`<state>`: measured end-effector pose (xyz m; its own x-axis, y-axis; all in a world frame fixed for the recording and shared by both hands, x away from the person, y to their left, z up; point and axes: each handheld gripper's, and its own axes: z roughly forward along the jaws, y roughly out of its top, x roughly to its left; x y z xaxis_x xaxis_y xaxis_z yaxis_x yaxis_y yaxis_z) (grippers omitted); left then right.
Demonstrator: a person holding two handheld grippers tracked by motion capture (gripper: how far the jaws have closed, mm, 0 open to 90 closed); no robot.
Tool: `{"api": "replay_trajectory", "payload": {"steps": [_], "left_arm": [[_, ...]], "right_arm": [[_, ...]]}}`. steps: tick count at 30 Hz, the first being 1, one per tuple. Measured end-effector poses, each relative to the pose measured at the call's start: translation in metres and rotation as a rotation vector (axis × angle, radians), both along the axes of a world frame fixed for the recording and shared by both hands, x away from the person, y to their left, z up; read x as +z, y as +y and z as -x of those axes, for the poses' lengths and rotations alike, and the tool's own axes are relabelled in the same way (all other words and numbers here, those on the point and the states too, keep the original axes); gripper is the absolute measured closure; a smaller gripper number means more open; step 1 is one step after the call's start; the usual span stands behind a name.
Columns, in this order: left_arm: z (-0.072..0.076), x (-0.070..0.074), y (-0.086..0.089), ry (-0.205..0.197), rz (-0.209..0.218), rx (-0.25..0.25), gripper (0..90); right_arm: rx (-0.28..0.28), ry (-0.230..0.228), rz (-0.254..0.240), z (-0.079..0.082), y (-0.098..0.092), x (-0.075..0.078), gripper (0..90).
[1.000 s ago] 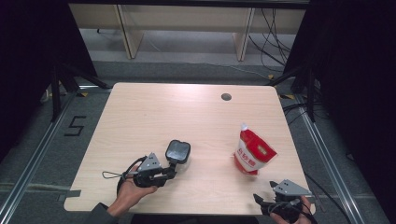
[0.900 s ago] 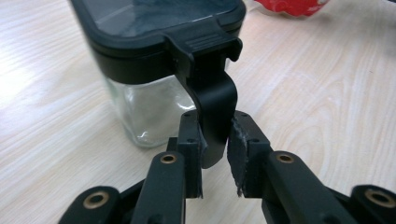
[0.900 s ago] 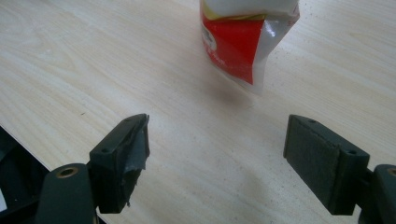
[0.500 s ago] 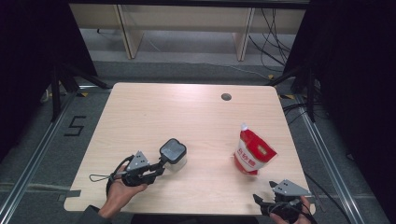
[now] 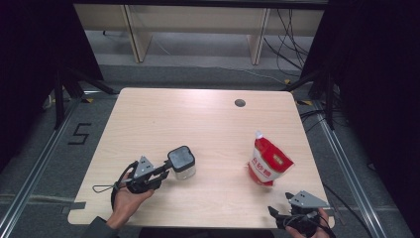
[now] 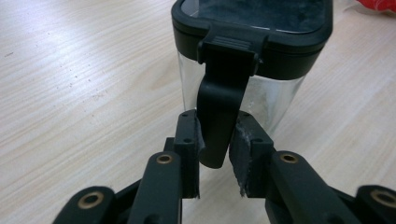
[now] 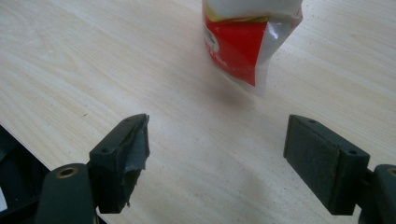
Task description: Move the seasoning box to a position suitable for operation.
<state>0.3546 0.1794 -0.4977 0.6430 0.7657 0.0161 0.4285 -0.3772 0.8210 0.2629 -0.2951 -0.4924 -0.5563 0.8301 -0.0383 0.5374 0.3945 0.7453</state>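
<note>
Pinching the black latch tab (image 6: 218,112) of the clear plastic, black-lidded container (image 5: 182,162) near the table's (image 5: 198,119) front-left, your left gripper (image 5: 157,173) holds narrow while your right gripper (image 5: 280,216) gapes before the red-and-white pouch (image 5: 267,161), print unreadable.

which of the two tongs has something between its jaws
The left tongs: the black latch of the clear container sits between its pads. The right tongs stand wide open over bare table.

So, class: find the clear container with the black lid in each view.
High view: container left of the table's middle, at the left claw.
Left gripper view: container top centre, its latch tab between the pads.
Right gripper view: not in it.
Shared landmark: red pouch.
</note>
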Motion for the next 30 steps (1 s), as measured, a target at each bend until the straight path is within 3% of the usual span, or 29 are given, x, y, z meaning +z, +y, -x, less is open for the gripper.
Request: {"api": "replay_trajectory", "payload": {"steps": [1,2,4,5,6,7,11,12,13,14,16,18,21,22,23,24,27,30], "left_arm": [[-0.002,-0.001,-0.001,-0.008,0.034,0.004,72.8],[-0.003,0.0,0.002,-0.008,-0.003,-0.015,73.0],[-0.005,-0.001,0.002,-0.01,-0.003,-0.019,73.3],[-0.005,-0.002,0.0,-0.02,0.029,-0.009,73.5],[-0.007,-0.002,0.001,-0.021,0.013,-0.018,73.6],[-0.007,-0.002,0.001,-0.021,0.019,-0.015,73.7],[-0.009,-0.003,0.0,-0.029,0.018,-0.035,74.0],[-0.01,-0.003,0.0,-0.028,0.011,-0.043,74.0],[-0.01,-0.002,0.001,-0.036,-0.013,-0.061,74.0],[-0.011,-0.003,0.0,-0.047,0.007,-0.062,74.1],[-0.011,-0.003,-0.001,-0.051,0.004,-0.069,74.1],[-0.01,-0.002,-0.001,-0.041,-0.008,-0.076,74.0],[-0.009,-0.003,-0.004,-0.039,0.013,-0.085,73.9],[-0.007,-0.003,-0.006,-0.04,0.008,-0.102,73.9],[-0.006,-0.003,-0.008,-0.045,0.013,-0.104,73.9],[-0.005,-0.004,-0.01,-0.041,0.026,-0.097,73.8],[-0.003,-0.002,-0.012,-0.043,0.009,-0.119,73.7],[0.0,-0.003,-0.017,-0.037,0.032,-0.135,73.7]], "right_arm": [[-0.004,-0.004,-0.007,0.0,0.0,0.0,23.4],[-0.012,-0.003,-0.009,0.0,0.001,0.0,23.4],[-0.011,-0.001,-0.012,0.0,0.001,0.0,23.4],[0.001,-0.006,-0.006,0.0,0.0,0.0,23.4],[0.005,-0.024,0.01,-0.001,0.0,0.0,23.4],[-0.008,-0.003,-0.007,0.0,0.001,0.0,23.4],[-0.001,-0.016,-0.002,0.0,0.001,0.0,23.4],[-0.009,0.005,-0.018,0.0,0.001,0.0,23.4],[-0.013,-0.002,-0.01,0.0,0.001,0.001,23.4],[-0.009,0.0,-0.005,0.0,0.001,0.001,23.4],[0.001,0.002,-0.013,0.0,0.001,0.0,23.4],[-0.009,-0.005,-0.012,0.0,0.001,0.001,23.4],[-0.008,0.0,-0.009,0.0,0.001,0.0,23.4],[-0.02,0.019,-0.029,0.002,0.002,0.001,23.4],[-0.011,-0.006,-0.012,0.0,0.001,0.001,23.4],[-0.011,-0.004,-0.011,0.0,0.001,0.001,23.4],[0.0,-0.008,-0.007,0.0,0.0,0.0,23.4],[-0.011,-0.002,-0.011,-0.001,0.0,0.001,23.4]]}}
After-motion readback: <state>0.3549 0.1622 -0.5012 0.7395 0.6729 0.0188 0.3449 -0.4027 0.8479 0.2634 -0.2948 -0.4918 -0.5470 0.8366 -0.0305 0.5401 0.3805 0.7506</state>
